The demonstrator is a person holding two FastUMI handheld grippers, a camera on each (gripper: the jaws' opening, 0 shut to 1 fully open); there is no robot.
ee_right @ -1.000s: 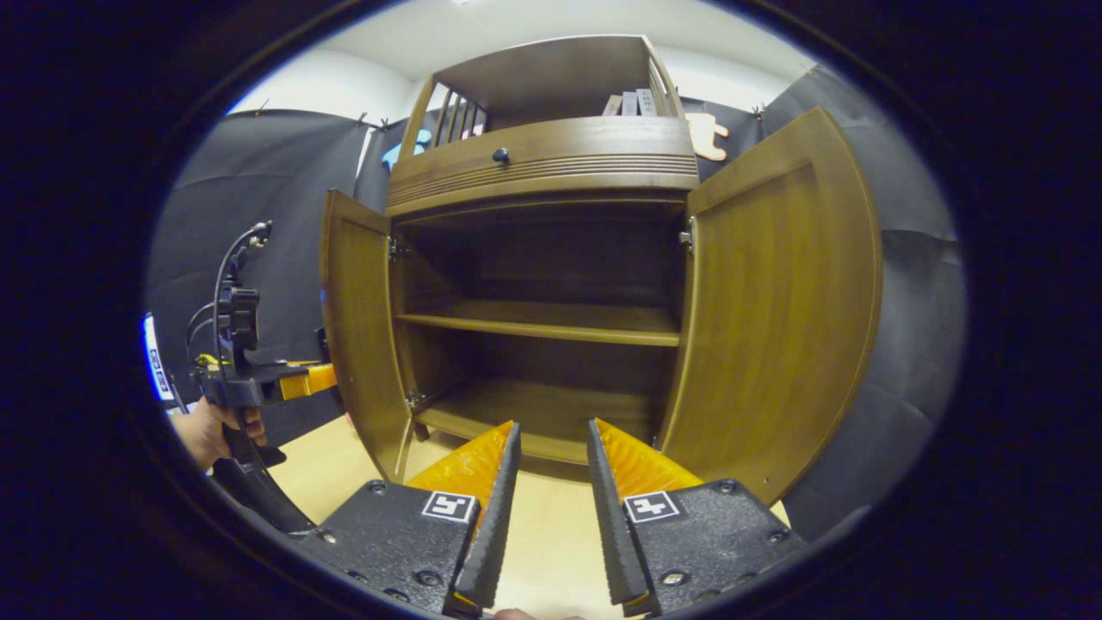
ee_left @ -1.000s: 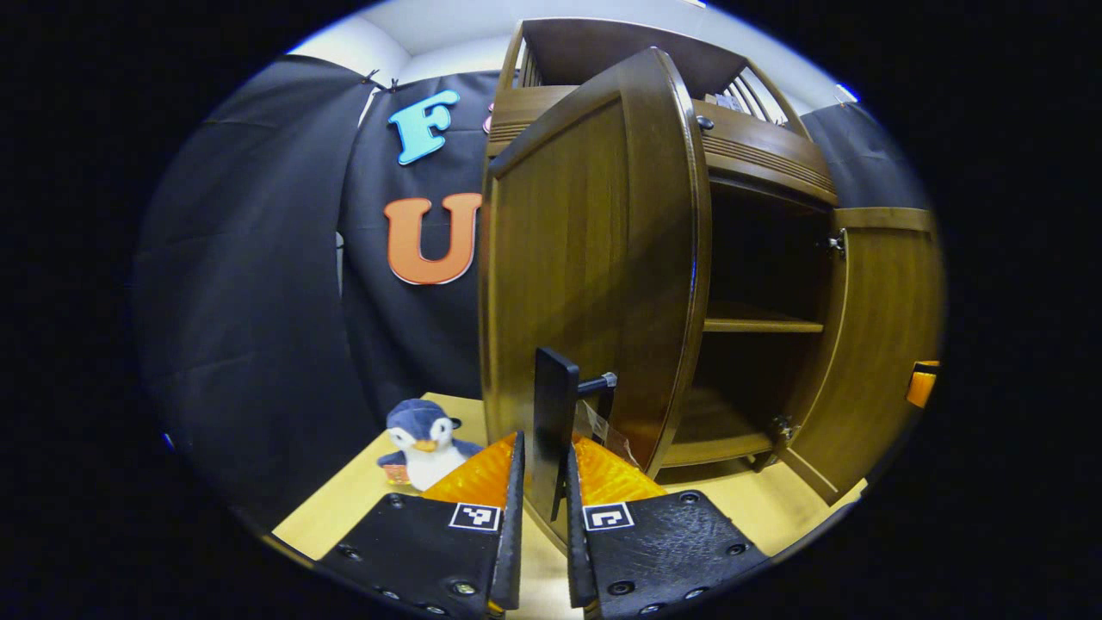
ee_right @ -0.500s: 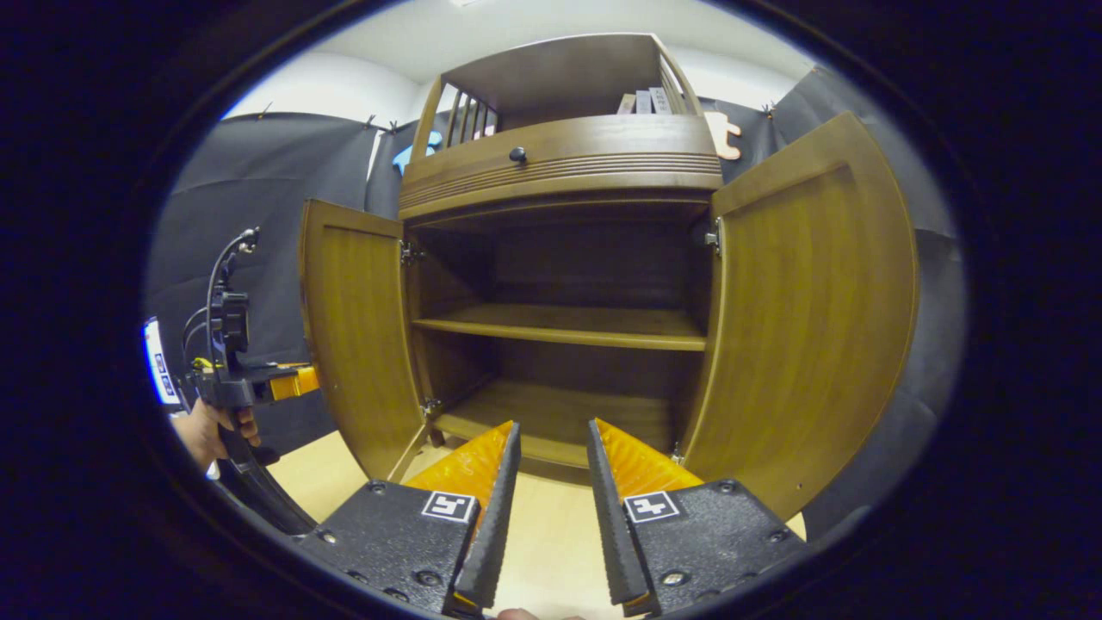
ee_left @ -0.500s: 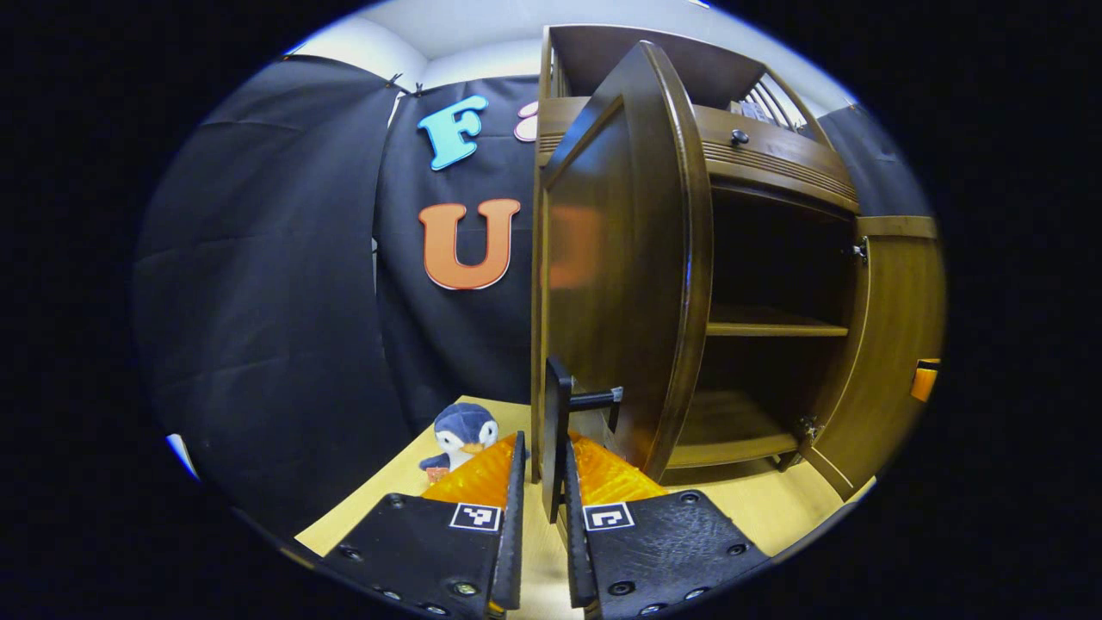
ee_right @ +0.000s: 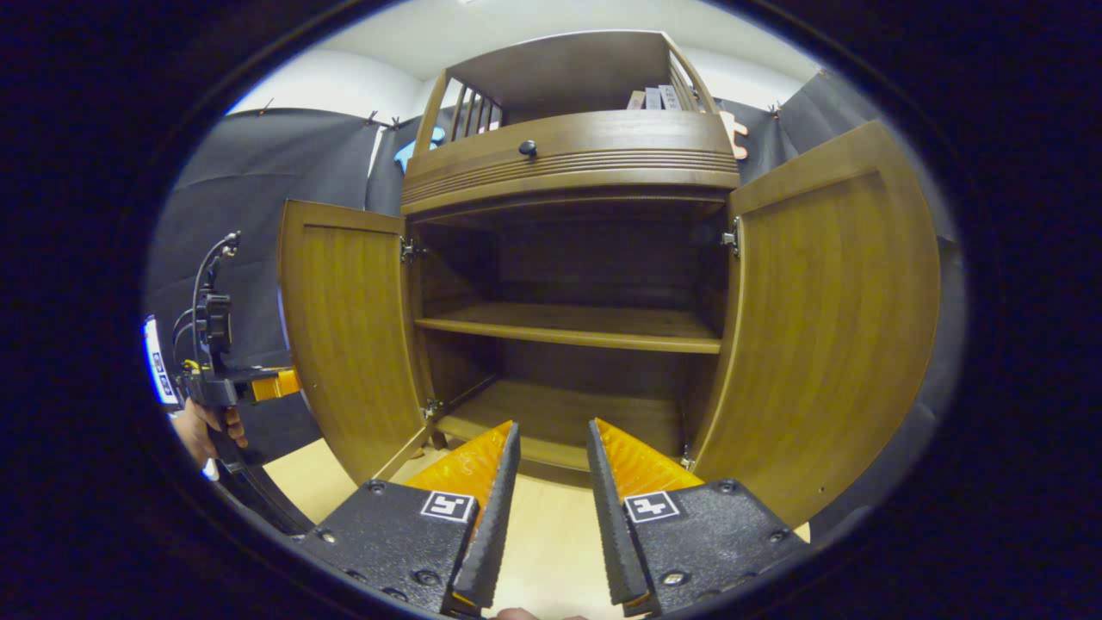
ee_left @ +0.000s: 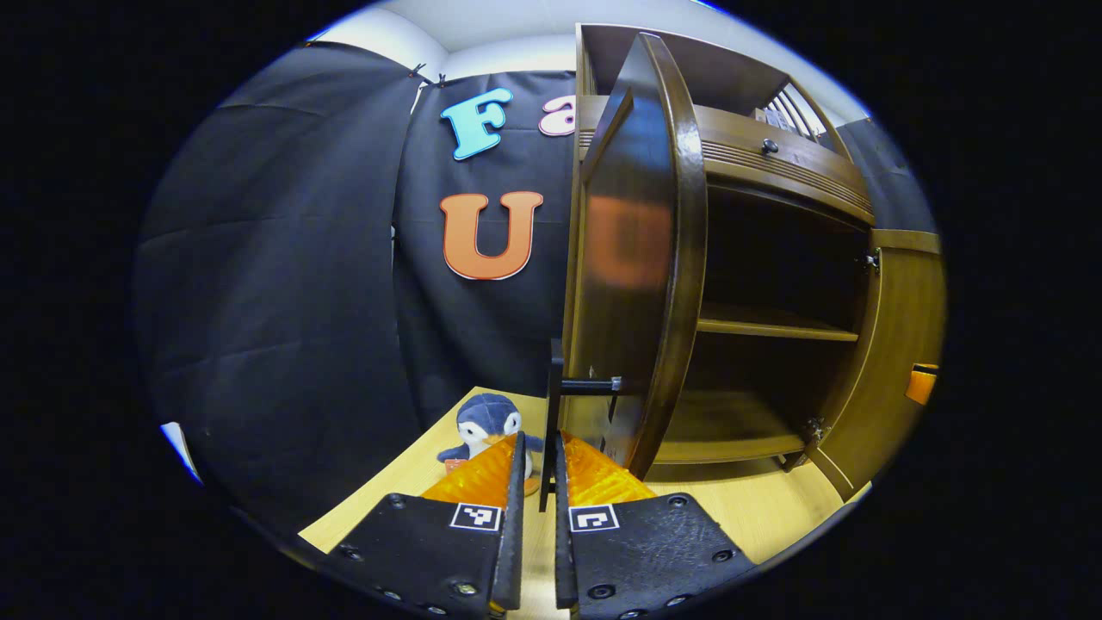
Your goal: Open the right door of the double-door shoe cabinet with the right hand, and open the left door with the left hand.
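Observation:
The brown shoe cabinet (ee_right: 568, 164) stands with both doors swung out. In the left gripper view my left gripper (ee_left: 538, 441) is shut on the black bar handle (ee_left: 554, 405) of the left door (ee_left: 637, 258), which I see nearly edge-on. The right door (ee_left: 895, 344) hangs wide open at the far side. In the right gripper view the left door (ee_right: 349, 336) and the right door (ee_right: 835, 319) flank the bare inner shelf (ee_right: 568, 327). My right gripper (ee_right: 551, 428) is open in front of the cabinet's bottom, holding nothing. The left gripper (ee_right: 250, 386) and a hand (ee_right: 202, 426) sit behind the left door.
A small penguin plush (ee_left: 486, 422) sits on the light wooden floor (ee_left: 740, 508) just left of the left door. A drawer with a dark knob (ee_right: 527, 148) tops the cabinet, with books (ee_right: 654, 96) above. Black cloth walls close in on both sides.
The left door has swung farther outward, with my left gripper following on its handle. The right gripper has barely moved and stays open.

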